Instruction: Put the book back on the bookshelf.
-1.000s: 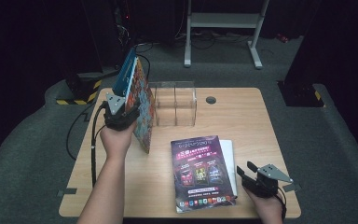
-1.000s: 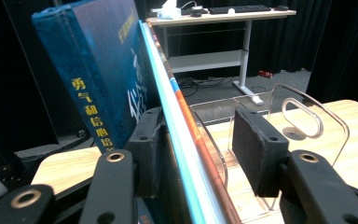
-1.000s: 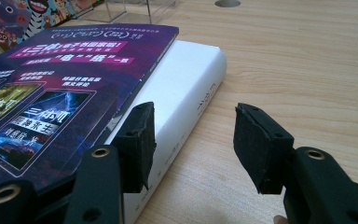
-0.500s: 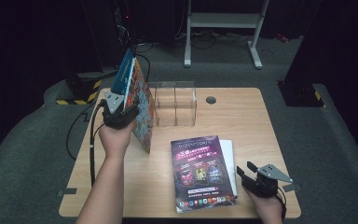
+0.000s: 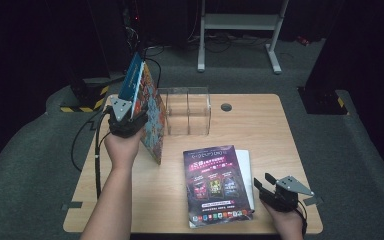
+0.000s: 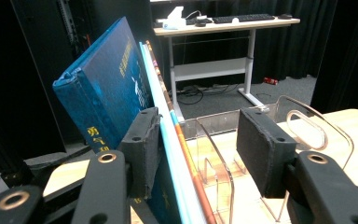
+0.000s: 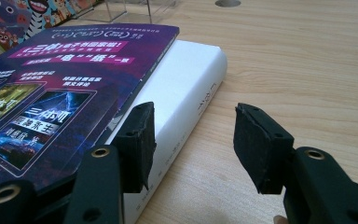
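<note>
At the left of the worktop (image 5: 260, 130), the left tongs (image 5: 130, 121) stood beside a leaning group of books: a dark blue hardcover (image 6: 105, 88), a thin pale blue book (image 6: 161, 121) and a colourful picture book (image 5: 152, 117), tilted just left of the clear acrylic book stand (image 5: 187, 111). The tongs' jaws had just been opening; the books lay between them, the left pad against the blue hardcover and the right pad standing clear, so they were released. Near the front right edge, the right tongs (image 5: 275, 190) rested released, jaws apart, one over the spine of a white book (image 7: 186, 88) lying flat under a purple magazine (image 5: 215, 182).
</note>
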Demonstrator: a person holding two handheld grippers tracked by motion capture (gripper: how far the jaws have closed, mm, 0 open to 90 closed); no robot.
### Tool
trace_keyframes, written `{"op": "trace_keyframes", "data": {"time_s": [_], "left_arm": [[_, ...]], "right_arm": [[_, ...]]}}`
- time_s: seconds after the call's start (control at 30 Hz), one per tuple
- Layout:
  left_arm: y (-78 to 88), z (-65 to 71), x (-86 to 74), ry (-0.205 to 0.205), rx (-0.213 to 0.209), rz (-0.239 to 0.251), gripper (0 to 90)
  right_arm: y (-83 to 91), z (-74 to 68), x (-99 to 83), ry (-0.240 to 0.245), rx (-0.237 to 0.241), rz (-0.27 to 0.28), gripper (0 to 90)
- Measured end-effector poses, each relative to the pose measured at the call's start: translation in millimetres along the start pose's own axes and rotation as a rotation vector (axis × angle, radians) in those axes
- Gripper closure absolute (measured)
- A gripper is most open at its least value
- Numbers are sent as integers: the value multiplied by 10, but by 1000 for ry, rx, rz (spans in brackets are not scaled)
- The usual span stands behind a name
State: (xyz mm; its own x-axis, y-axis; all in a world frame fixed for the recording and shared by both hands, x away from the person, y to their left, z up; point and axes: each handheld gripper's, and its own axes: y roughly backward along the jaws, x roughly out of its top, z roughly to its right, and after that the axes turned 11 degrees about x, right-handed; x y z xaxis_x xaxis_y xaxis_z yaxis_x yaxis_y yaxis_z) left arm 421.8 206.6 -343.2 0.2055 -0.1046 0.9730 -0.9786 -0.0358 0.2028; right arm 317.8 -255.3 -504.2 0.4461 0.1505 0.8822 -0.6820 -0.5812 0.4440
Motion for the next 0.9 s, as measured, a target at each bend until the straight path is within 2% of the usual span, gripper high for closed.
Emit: {"op": "trace_keyframes", "data": {"time_s": [0.67, 0.87, 0.9], "left_arm": [[30, -39, 56, -8, 18, 11, 492], [41, -53, 85, -16, 17, 14, 497], [47, -53, 85, -27, 30, 18, 501]], "right_arm": [[-8, 1, -7, 1, 2, -4, 483], [-16, -6, -12, -5, 2, -6, 483], [-16, -6, -12, -6, 1, -6, 483]]}}
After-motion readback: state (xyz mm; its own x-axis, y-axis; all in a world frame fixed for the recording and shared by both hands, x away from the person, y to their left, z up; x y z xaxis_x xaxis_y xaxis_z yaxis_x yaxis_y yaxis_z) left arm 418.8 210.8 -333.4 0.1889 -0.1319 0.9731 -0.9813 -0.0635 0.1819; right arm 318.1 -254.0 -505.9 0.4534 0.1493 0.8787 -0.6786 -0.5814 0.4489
